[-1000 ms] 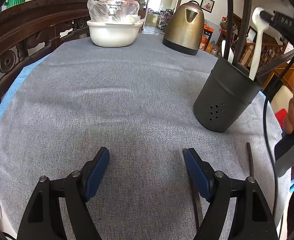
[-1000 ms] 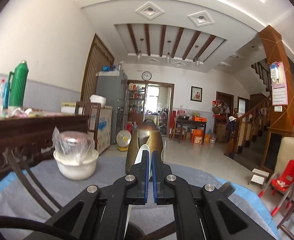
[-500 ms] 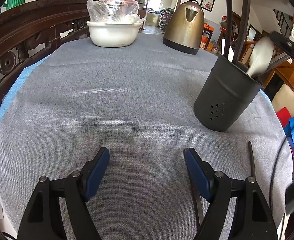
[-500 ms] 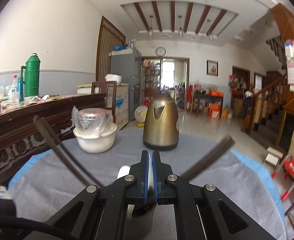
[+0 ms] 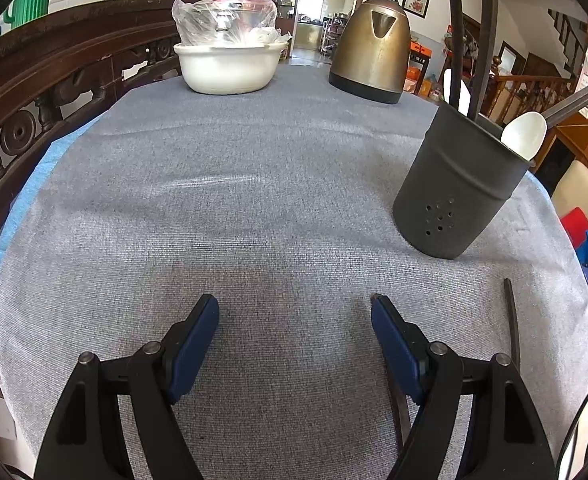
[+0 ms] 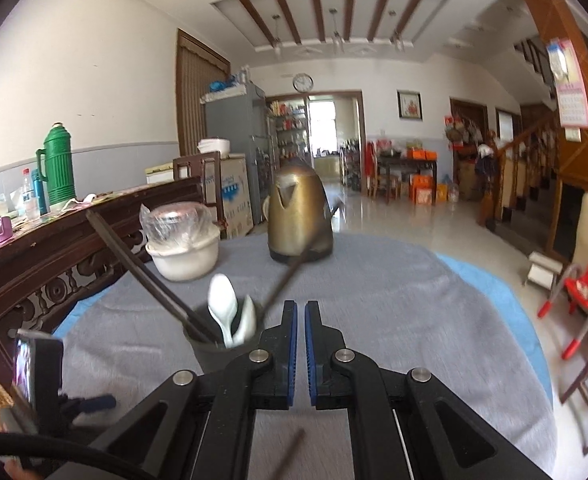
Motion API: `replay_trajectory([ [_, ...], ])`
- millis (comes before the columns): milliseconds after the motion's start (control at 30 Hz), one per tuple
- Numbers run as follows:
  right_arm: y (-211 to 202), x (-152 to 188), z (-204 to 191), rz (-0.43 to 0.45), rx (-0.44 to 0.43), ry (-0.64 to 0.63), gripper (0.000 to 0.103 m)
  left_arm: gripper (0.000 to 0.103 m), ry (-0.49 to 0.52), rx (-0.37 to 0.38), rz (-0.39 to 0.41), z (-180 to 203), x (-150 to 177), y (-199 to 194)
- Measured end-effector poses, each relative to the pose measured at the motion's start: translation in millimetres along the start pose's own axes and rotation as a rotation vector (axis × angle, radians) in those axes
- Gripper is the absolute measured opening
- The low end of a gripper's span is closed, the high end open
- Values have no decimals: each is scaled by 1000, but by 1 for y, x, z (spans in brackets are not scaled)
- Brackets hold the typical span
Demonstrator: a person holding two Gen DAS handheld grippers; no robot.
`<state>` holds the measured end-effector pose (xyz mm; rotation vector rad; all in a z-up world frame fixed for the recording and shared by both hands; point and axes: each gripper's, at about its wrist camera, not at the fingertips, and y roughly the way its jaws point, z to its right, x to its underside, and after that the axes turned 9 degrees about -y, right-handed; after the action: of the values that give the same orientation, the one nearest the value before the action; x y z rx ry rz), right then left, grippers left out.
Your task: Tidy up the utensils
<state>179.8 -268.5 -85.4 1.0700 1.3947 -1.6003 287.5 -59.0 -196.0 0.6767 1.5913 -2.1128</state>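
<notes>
A round desk [image 5: 254,168] covered in grey woven cloth is seen in both wrist views. In the left wrist view, the left tool [image 5: 295,334] is held low over the cloth with its blue-padded fingers spread wide and nothing between them. To its right stands a dark grey cylindrical metal utensil holder [image 5: 459,184] with small holes near its base. A white ceramic spoon [image 5: 525,135], dark chopsticks [image 5: 487,32] and a grey metal handle are seen rising from it. Only in this view are two dark chopsticks lying flat on the cloth made out: one [image 5: 511,326] near the desk's right edge, and another [image 5: 399,408] partly hidden beneath the tool's right finger.

In the right wrist view, the right tool [image 6: 300,332] is shown with its pads drawn almost together, only a thin gap left, and nothing pinched. The holder's open mouth is looked into from above here, just left of the fingers, and two white spoons are revealed inside beside the leaning chopsticks. A blurred dark stick is seen below the fingers.

A white bowl holding a plastic-wrapped dish [image 5: 228,64] and a brass-coloured electric kettle [image 5: 371,66] stand at the desk's far side in both views. The ceiling, a wall clock and a green thermos [image 6: 58,170] are shown only in the right view.
</notes>
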Motion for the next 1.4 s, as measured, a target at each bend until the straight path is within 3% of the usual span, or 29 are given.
replay_trajectory([
  [367, -2, 49, 35, -197, -152, 133, 6, 79, 13, -27, -1, 2, 1, 0],
  [567, -13, 64, 42, -235, -190, 147, 7, 79, -4, -79, 21, -7, 11, -20],
  [800, -12, 80, 46, -250, -232, 192, 36, 79, 69, -167, 67, 6, 28, -60],
  [867, -12, 81, 43, -240, -234, 193, 61, 79, 70, -181, 56, 11, 32, -65],
  [1400, -14, 83, 33, -233, -248, 192, 62, 79, 160, -257, 96, 35, 45, -87],
])
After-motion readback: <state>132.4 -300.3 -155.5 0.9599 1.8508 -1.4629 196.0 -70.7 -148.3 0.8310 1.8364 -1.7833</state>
